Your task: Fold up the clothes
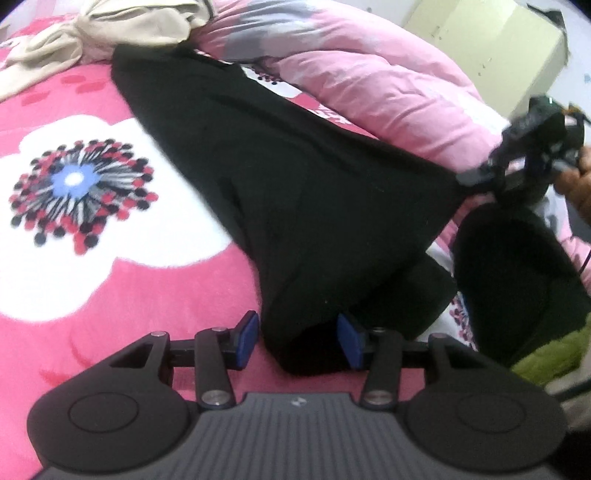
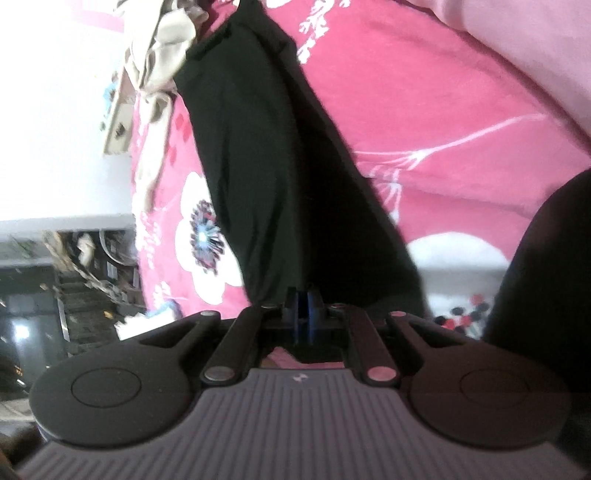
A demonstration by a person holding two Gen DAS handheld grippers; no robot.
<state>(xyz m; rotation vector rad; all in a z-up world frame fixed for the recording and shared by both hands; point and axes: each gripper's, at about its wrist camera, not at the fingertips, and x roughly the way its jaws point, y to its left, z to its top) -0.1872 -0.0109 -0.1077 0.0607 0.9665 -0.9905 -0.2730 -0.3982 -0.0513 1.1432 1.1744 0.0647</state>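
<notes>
A long black garment (image 1: 295, 184) lies stretched across the pink flowered bedspread (image 1: 110, 295). My left gripper (image 1: 299, 336) has its blue pads half apart, pressing on a thick bunched end of it. In the left wrist view my right gripper (image 1: 476, 179) holds another corner of the garment lifted at the right, with a hand (image 1: 580, 184) behind it. In the right wrist view the right gripper (image 2: 303, 306) is shut, blue pads together, pinching the edge of the black garment (image 2: 277, 166), which runs away to the far end of the bed.
A crumpled beige garment (image 1: 92, 33) lies at the far end of the bed. A rolled pink quilt (image 1: 369, 74) runs along the far right side. A dark rounded shape (image 1: 517, 277) and something green (image 1: 546, 354) sit at the right. A pale cabinet (image 1: 498, 48) stands beyond.
</notes>
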